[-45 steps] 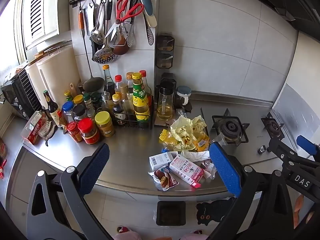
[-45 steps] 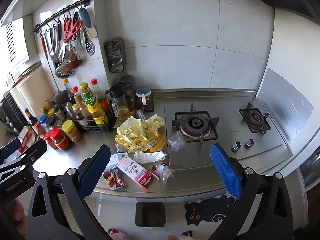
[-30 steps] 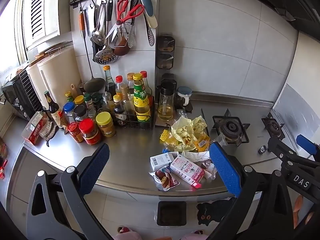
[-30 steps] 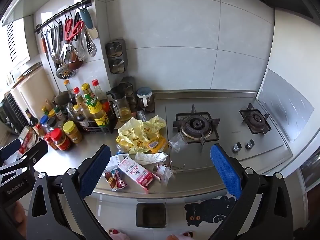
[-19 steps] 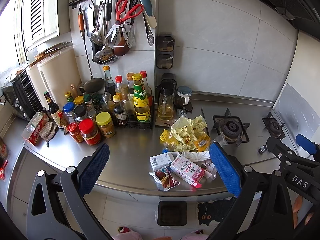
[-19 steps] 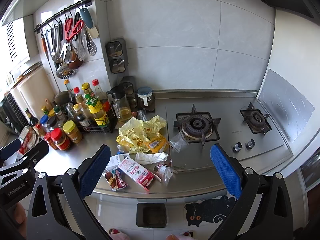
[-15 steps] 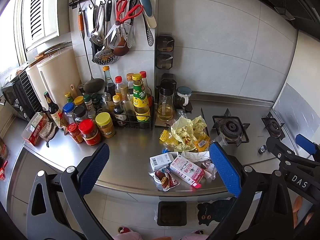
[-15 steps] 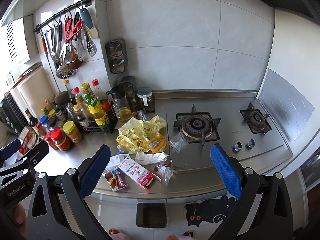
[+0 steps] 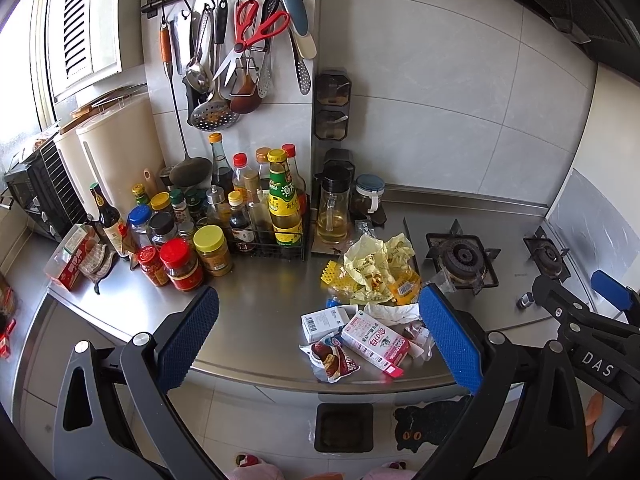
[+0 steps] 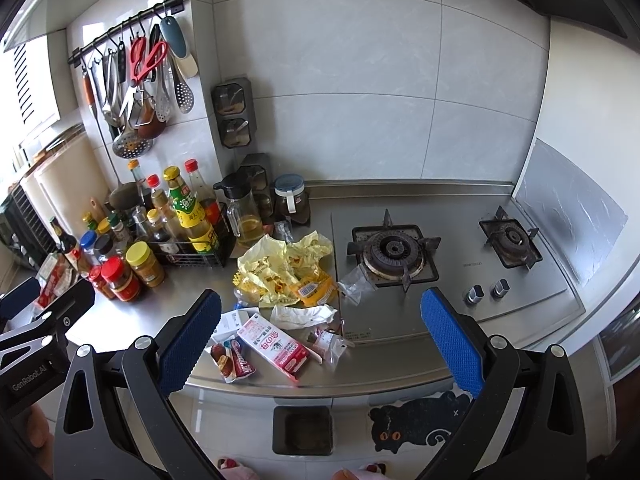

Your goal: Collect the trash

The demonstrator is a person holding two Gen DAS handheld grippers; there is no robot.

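Note:
A heap of trash lies on the steel counter (image 9: pixel 256 312) near its front edge: a crumpled yellow wrapper (image 9: pixel 372 264) (image 10: pixel 284 264), a pink-and-white carton (image 9: pixel 374 340) (image 10: pixel 274 344), a small white box (image 9: pixel 324 322), a red snack packet (image 9: pixel 334 362) (image 10: pixel 230 358), a crumpled white tissue (image 10: pixel 304 314) and clear plastic scraps (image 10: pixel 354 280). My left gripper (image 9: pixel 318 336) hangs open above and in front of the heap, holding nothing. My right gripper (image 10: pixel 320 338) is likewise open and empty, back from the counter edge. A small dark bin (image 9: pixel 344 428) (image 10: pixel 302 430) stands on the floor below.
Sauce bottles and jars (image 9: pixel 224 216) crowd the back left of the counter. Utensils (image 9: pixel 240 52) hang on a wall rail. A two-burner gas hob (image 10: pixel 394 256) takes up the right side. A black cat mat (image 10: pixel 416 416) lies on the floor.

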